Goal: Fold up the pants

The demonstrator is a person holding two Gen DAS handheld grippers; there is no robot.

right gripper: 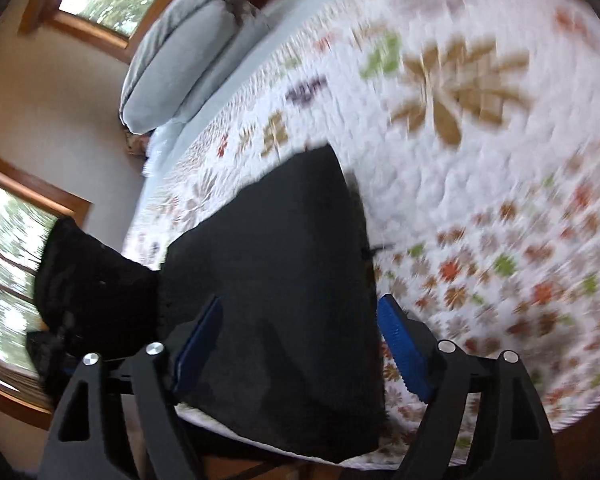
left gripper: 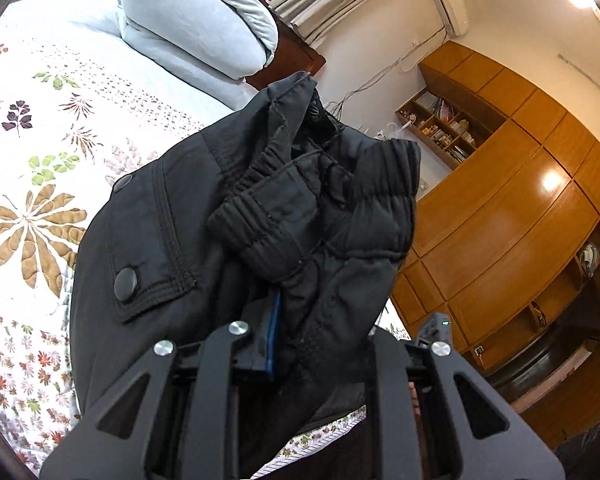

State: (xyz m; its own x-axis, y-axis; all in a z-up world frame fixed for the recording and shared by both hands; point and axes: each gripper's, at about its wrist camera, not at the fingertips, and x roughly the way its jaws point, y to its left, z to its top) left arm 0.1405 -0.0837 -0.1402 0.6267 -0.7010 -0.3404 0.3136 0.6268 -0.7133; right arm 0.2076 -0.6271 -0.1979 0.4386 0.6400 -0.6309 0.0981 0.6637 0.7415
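Over the bed (right gripper: 480, 184), my left tongs (left gripper: 296, 344) are clamped on the black pants (left gripper: 228, 216), right tongs (right gripper: 300, 344) spread wide, gripping nothing.

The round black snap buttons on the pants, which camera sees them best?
The left wrist view. The round black snap buttons show sharp on the pocket flap of the black padded pants. The right wrist view is blurry and shows only plain black cloth, no buttons.
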